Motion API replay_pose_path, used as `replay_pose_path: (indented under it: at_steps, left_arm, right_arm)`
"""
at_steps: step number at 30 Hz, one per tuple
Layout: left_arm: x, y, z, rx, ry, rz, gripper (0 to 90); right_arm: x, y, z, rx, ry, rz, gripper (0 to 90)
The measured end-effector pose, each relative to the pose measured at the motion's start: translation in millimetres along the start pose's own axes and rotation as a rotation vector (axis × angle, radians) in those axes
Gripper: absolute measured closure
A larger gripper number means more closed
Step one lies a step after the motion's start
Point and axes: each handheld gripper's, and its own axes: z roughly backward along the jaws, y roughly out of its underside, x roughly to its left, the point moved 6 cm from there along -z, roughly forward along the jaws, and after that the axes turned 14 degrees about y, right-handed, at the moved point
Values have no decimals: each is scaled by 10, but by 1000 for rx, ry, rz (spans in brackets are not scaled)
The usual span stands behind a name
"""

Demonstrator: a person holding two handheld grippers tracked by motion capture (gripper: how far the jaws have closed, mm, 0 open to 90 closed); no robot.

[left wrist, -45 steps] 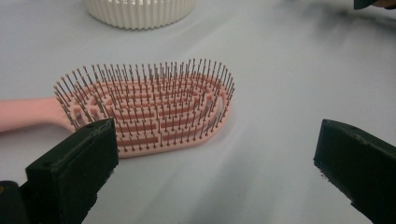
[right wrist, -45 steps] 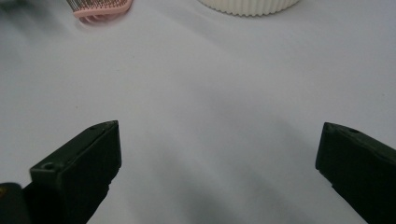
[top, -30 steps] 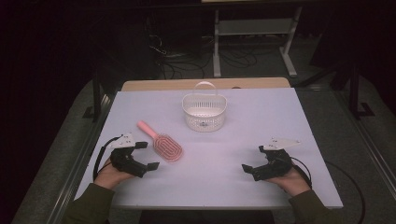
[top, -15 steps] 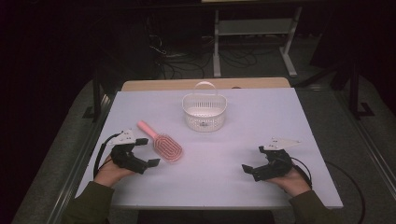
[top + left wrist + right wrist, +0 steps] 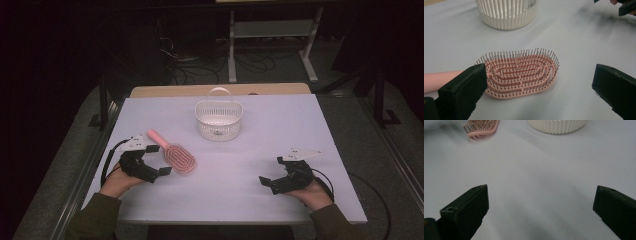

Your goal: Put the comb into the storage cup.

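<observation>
1. Pink brush point(image 5: 175, 154) flat on the white counter point(image 5: 260, 125), just beside the left gripper point(image 5: 159, 161); basket point(image 5: 218, 120) farther back.
2. Wide-open left gripper jaws either side of the brush head, not squeezing.
3. Wide-open right gripper point(image 5: 539, 202), nothing inside.

hairbrush point(image 5: 520, 73): pink, with rows of dark bristles
basket point(image 5: 218, 118): cream white, ribbed with thin upright slats
tabletop point(image 5: 260, 150): plain pale lilac-white
jaws: black
sleeves point(image 5: 92, 217): olive green
</observation>
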Motion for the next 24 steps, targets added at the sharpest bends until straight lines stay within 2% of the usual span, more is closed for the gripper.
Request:
replay_pose_path:
  at_steps: [9, 24]
  left_arm:
    - [43, -47, -31, 3, 3, -2, 0]
    - [105, -163, -31, -19, -1, -2, 0]
  right_arm:
    - [-8, 0, 14, -5, 0, -2, 1]
    - [3, 8, 6, -2, -1, -2, 1]
